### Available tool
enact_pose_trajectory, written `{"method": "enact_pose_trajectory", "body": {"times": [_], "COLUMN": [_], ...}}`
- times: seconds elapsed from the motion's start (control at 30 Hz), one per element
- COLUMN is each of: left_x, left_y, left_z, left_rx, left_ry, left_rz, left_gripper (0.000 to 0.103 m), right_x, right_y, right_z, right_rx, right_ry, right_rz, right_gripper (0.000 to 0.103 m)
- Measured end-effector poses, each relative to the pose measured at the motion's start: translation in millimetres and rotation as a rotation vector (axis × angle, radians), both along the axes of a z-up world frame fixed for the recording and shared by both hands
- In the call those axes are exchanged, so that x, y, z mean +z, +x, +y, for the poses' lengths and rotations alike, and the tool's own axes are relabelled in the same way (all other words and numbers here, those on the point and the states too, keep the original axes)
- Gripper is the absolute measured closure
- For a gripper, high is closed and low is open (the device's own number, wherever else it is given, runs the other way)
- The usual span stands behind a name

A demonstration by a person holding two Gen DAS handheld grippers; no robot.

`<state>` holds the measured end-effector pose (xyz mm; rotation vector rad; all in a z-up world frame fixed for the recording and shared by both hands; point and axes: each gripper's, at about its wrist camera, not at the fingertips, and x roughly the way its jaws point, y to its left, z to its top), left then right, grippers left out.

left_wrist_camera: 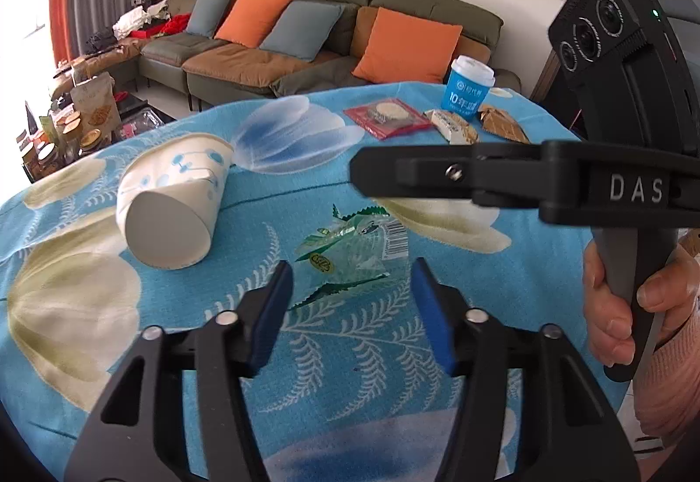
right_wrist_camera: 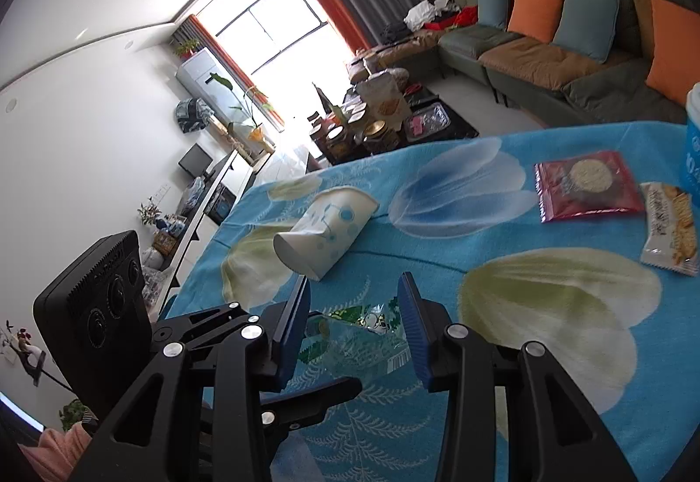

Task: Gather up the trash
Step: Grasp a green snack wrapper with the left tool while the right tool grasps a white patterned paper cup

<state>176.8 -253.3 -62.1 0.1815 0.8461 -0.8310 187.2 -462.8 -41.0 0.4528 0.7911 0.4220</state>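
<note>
Clear crumpled plastic wrapper with green print and a barcode [left_wrist_camera: 350, 250] lies flat on the bench, which is covered by a blue cloth with white and pale-green flower shapes [left_wrist_camera: 245, 333]. Both grippers point at it. The left gripper [left_wrist_camera: 352, 285] has its blue-padded fingers spread, one on either side of the wrapper's near edge, clasping nothing. The right gripper [right_wrist_camera: 354, 313] is likewise released, its blue pads straddling the wrapper in the right wrist view; whether they touch it cannot be told. In the left wrist view the right gripper's black body crosses above the wrapper from the right, with a hand [left_wrist_camera: 621, 298] around its handle. Just left of the wrapper a white paper cup with blue dot print [left_wrist_camera: 175, 202] lies on its side, base toward the left camera. Farther back on the cloth lie a red flat snack packet showing a round cracker [left_wrist_camera: 387, 117], a white cracker packet [left_wrist_camera: 453, 125] and a brown folded wrapper [left_wrist_camera: 503, 123], with an upright blue-and-white lidded paper cup [left_wrist_camera: 468, 88] behind them. Beyond the bench stands a green-and-brown sofa with orange and blue cushions [left_wrist_camera: 306, 40].
</note>
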Motion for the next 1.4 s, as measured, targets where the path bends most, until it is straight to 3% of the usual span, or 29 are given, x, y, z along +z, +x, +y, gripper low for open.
{"method": "enact_pose_trajectory", "body": {"times": [0.37, 0.47, 0.7, 0.87, 0.93, 1.1, 1.3, 1.37, 1.4], "left_x": [-2, 0, 8, 14, 14, 16, 16, 15, 15], "left_y": [-13, -17, -36, -48, -51, -59, -63, -66, -67], "left_z": [13, 26, 73, 112, 125, 154, 181, 186, 190], "left_rx": [0.006, 0.032, 0.12, 0.199, 0.223, 0.279, 0.337, 0.349, 0.357], "left_ry": [-0.02, -0.027, -0.052, -0.072, -0.081, -0.087, -0.098, -0.099, -0.098], "left_rz": [0.007, 0.018, 0.01, -0.007, -0.003, -0.009, 0.003, 0.005, 0.004], "left_gripper": [0.083, 0.102, 0.102, 0.102, 0.102, 0.102, 0.102, 0.102, 0.102], "right_x": [3, 6, 8, 3, 0, -8, -23, -27, -28], "right_y": [4, 7, 22, 43, 52, 66, 83, 85, 85], "right_z": [10, 19, 52, 67, 66, 56, 55, 55, 56], "right_rx": [0.027, 0.041, 0.083, 0.071, 0.047, -0.019, -0.044, -0.044, -0.044], "right_ry": [0.004, -0.007, -0.059, -0.063, -0.042, 0.055, 0.154, 0.184, 0.193], "right_rz": [0.004, -0.006, -0.012, 0.028, 0.049, 0.097, 0.167, 0.179, 0.184], "right_gripper": [0.063, 0.063, 0.063, 0.057, 0.047, 0.042, 0.043, 0.047, 0.055]}}
